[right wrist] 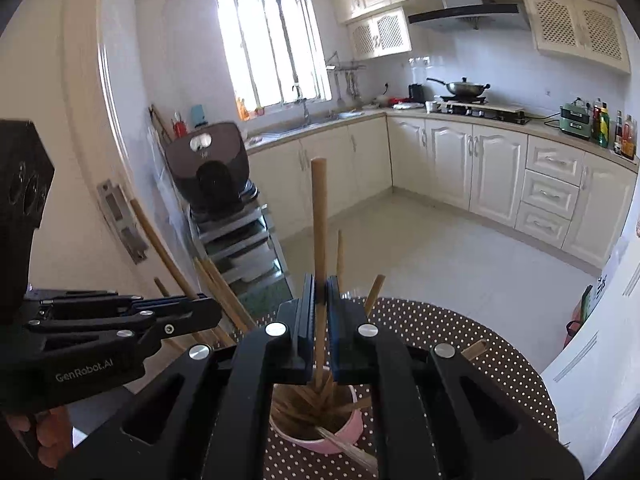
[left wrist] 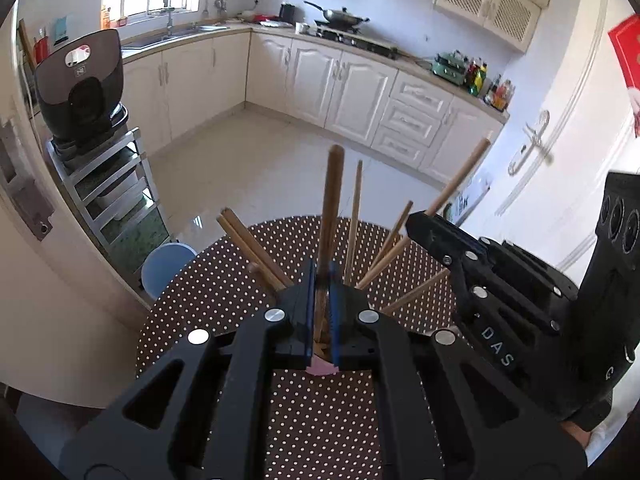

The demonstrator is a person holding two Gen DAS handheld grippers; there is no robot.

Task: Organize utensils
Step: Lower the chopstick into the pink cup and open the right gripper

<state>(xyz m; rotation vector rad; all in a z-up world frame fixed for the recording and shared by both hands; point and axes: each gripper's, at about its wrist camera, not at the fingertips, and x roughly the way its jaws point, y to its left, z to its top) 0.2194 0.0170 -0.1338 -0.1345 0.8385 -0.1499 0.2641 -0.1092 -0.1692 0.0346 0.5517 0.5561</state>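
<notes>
A pink cup (right wrist: 320, 438) full of wooden chopsticks and utensil handles stands on the round brown polka-dot table (right wrist: 460, 344). My left gripper (left wrist: 323, 280) is shut on a dark wooden handle (left wrist: 333, 208) that stands upright in the cup; only the cup's pink rim (left wrist: 320, 369) shows below the jaws. My right gripper (right wrist: 320, 292) is shut on a light wooden stick (right wrist: 319, 216), also upright in the cup. Several other sticks (left wrist: 256, 246) fan out around both grippers. The right gripper's body (left wrist: 520, 292) shows in the left wrist view, the left gripper's (right wrist: 112, 332) in the right.
A metal rack (left wrist: 116, 200) with a dark appliance (left wrist: 80, 88) stands left of the table, and a blue stool (left wrist: 164, 268) by its edge. White kitchen cabinets (left wrist: 360, 84), a stove with a wok (left wrist: 344, 18) and a white door (left wrist: 560, 152) lie beyond.
</notes>
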